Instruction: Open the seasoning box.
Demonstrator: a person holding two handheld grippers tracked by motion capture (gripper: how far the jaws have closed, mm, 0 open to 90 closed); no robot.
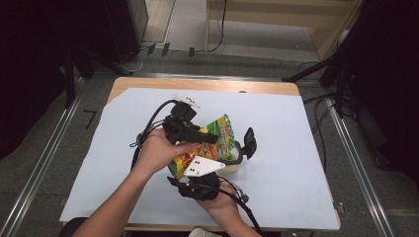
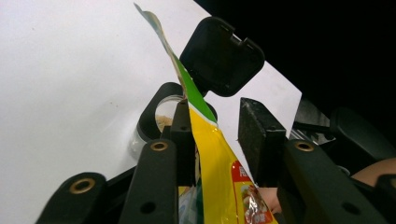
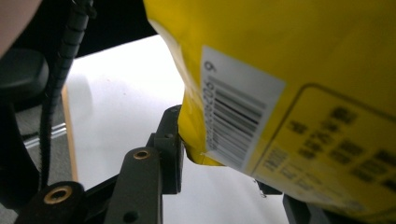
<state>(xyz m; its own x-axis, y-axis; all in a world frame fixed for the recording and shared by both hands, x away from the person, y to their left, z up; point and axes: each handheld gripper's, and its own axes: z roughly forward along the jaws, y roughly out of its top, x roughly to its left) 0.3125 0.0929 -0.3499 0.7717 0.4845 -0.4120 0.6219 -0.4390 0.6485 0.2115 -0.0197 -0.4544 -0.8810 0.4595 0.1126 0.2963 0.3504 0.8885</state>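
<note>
Yellow snack pouch is hanging over the open jar, left gripper half-parted around it, right gripper pinching its bottom edge, black lid standing behind

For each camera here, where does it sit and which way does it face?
High view: above the person's side, facing forward and down on the table; both forearms, left gripper and right gripper at the yellow packet.
Left gripper view: on that gripper, looking along its jaws past the packet to an open jar.
Right gripper view: on that gripper, looking up along the packet's barcode side.
All three share the packet.
</note>
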